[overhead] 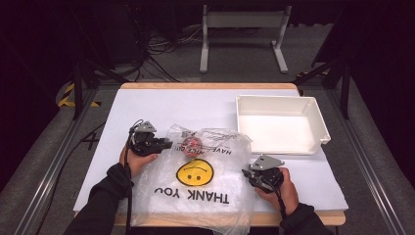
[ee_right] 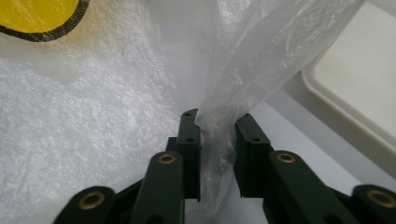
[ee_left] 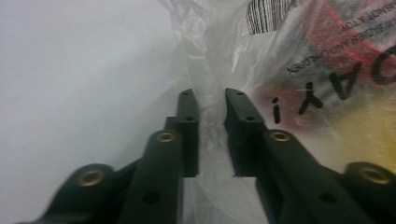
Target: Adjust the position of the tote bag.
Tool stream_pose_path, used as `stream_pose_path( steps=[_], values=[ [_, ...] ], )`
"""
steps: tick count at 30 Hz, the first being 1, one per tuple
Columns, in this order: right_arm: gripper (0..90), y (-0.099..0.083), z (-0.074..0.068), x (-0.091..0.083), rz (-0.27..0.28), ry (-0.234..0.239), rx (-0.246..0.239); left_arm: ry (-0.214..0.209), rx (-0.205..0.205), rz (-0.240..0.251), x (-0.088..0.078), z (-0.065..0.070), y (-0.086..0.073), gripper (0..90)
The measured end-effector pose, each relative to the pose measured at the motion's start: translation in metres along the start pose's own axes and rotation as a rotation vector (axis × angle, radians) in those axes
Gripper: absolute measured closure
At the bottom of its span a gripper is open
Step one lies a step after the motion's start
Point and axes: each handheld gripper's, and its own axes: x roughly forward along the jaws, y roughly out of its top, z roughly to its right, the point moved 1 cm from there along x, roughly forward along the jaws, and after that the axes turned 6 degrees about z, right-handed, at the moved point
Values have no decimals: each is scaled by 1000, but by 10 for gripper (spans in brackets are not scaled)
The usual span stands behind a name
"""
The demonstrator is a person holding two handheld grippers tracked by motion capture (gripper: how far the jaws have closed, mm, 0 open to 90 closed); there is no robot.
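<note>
A clear plastic bag point(overhead: 195, 193) with a yellow smiley face and "THANK YOU" print lies crumpled on the white table point(overhead: 147, 107). A red object point(overhead: 190, 148) shows through its far end. My left gripper point(overhead: 166, 143) is at the bag's left edge. In the left gripper view, its jaws point(ee_left: 210, 100) stand close together with a fold of the bag point(ee_left: 219, 46) pinched between them. My right gripper point(overhead: 247, 174) is at the bag's right edge. There its jaws point(ee_right: 217, 119) clamp a bunched strip of the bag point(ee_right: 116, 116).
An empty white bin point(overhead: 279, 125) stands on the table at the back right, and its rim point(ee_right: 355, 84) lies just beyond my right gripper. A person's forearms in dark sleeves come in from the bottom. Metal frame legs stand on the floor behind the table.
</note>
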Motion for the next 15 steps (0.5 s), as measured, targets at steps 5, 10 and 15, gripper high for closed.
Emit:
stream_pose_path(
  steps=[5, 10, 15],
  values=[
    [852, 0, -2, 0, 7, -4, -13, 25, 5, 6, -3, -3, 0, 887],
    [885, 3, -1, -5, 45, -20, -23, 75, 3, 46, -13, -7, -1, 893],
    [894, 11, -1, -4, 65, -39, -28, 112, 0, 60, -24, -13, -4, 895]
  ],
)
